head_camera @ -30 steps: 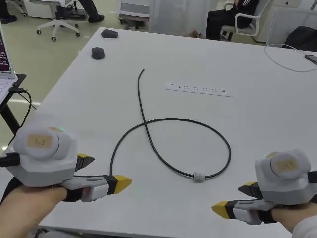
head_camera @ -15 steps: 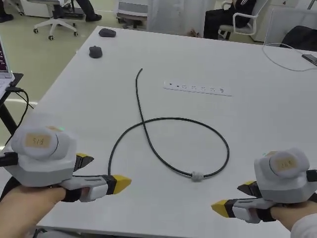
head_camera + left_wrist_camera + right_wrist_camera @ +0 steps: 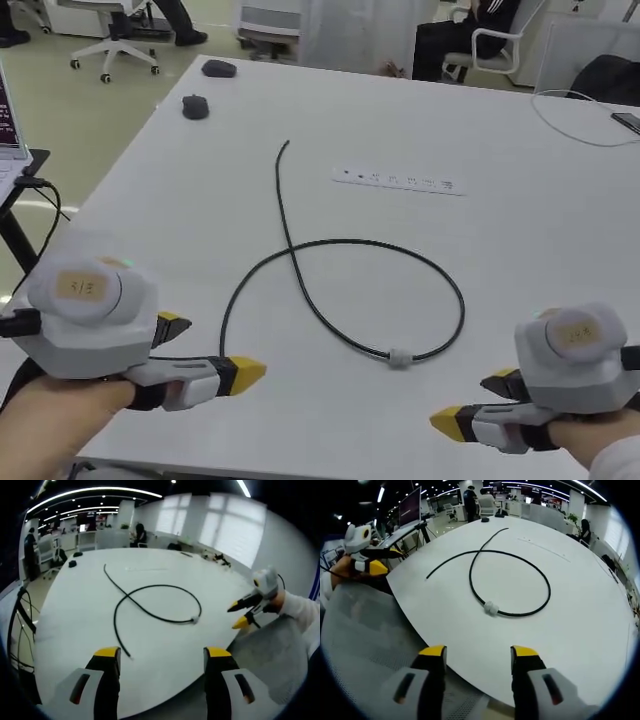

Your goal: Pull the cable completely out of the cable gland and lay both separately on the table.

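Jaws spread apart and empty on left gripper and right gripper, both held low at near table edge. Black cable flat on white table in one big loop, crossing itself once, one end trailing toward far side, other end close to left gripper. Small pale cable gland threaded on near arc of loop, nearer right gripper, touched by neither. Beyond loop, white socket strip; farther off, two dark mice by far left corner.

The left gripper is held at lower left and the right gripper at lower right, each with jaws spread apart.
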Demonstrator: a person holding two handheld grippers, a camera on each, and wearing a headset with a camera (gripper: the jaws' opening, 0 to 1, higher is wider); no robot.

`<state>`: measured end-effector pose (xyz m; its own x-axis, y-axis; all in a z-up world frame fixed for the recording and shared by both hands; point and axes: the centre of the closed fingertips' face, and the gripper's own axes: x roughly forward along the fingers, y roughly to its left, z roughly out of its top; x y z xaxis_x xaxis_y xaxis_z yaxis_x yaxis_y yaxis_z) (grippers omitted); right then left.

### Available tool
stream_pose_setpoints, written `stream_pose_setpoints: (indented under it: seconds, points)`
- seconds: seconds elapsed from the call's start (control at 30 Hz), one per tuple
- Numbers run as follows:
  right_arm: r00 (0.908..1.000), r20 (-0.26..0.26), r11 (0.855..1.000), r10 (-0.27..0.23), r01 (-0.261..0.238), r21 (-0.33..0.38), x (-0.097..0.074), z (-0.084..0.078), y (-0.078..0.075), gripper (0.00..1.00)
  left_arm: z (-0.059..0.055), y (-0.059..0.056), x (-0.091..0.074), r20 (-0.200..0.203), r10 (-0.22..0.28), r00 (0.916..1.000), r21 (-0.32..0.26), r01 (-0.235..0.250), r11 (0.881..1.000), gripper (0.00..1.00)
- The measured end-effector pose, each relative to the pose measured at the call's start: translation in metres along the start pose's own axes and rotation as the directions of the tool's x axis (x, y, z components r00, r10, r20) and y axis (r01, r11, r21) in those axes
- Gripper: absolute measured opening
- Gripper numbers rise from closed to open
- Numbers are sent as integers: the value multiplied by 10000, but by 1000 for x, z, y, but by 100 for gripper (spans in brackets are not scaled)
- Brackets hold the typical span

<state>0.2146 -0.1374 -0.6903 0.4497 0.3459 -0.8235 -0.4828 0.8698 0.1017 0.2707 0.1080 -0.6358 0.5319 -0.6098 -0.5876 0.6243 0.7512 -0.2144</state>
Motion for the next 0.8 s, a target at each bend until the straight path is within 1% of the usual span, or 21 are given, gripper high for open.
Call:
stream_pose_setpoints:
  seconds: [0.53, 0.63, 0.7, 0.8]
  points:
    - [9998, 78, 9998, 183, -183, 9, 0, 2, 4, 46, 0, 0, -1, -8, 39, 10000, -1, -39, 10000, 67]
    - [9995, 168, 9996, 266, -265, -13, 1, 6, 4, 46, 0, 2, -1, 2, 74, 10000, -24, -74, 10000, 67]
    - [9988, 332, 9994, 349, -349, -11, 2, 11, 3, 45, 0, 1, -1, 8, 73, 10000, -23, -73, 10000, 67]
    - [9976, 359, 9983, 591, -591, -25, 6, 17, 6, 43, 0, 1, -1, -6, 82, 10000, 6, -82, 10000, 67]
